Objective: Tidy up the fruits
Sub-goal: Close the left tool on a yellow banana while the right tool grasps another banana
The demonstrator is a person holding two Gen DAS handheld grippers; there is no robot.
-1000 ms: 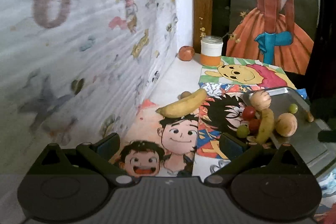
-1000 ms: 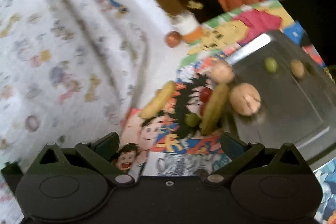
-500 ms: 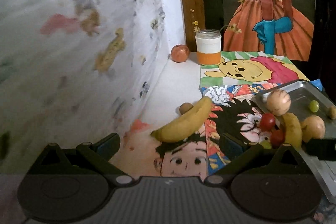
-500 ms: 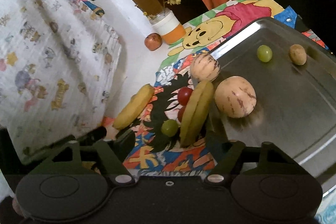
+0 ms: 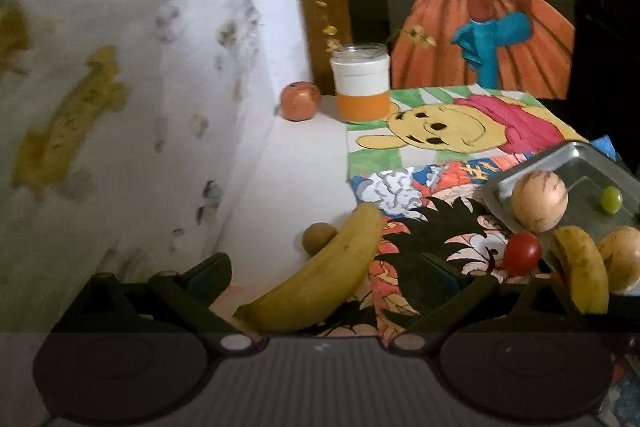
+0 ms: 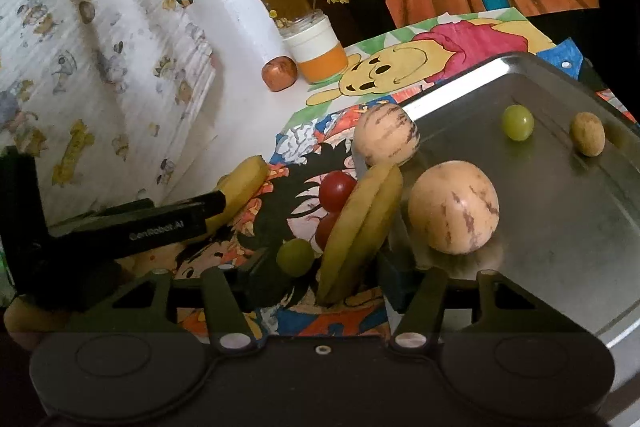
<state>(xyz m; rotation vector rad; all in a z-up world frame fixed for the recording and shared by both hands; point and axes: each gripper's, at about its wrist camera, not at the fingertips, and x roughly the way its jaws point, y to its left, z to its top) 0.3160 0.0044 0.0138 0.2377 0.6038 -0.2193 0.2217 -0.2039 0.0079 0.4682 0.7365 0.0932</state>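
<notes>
As both tools close in from a second ago, the left hand-held gripper [image 5: 324,279], spread, now straddles one banana [image 5: 320,279] on the worktop [image 5: 296,163]; the right hand-held gripper [image 6: 324,279], spread, brackets another banana [image 6: 360,227] leaning on the tray [image 6: 560,227] rim, so grasps appear imminent.

A home, probably a child's room: cartoon-printed wall covering [image 5: 120,99], hand-coloured cartoon drawings [image 5: 448,131] laid over a white table [image 5: 296,163], a painted picture of a girl in an orange dress [image 5: 492,27] propped behind, a jar [image 6: 316,51] with flower sprigs, fruit on a metal tray [image 6: 580,219]
</notes>
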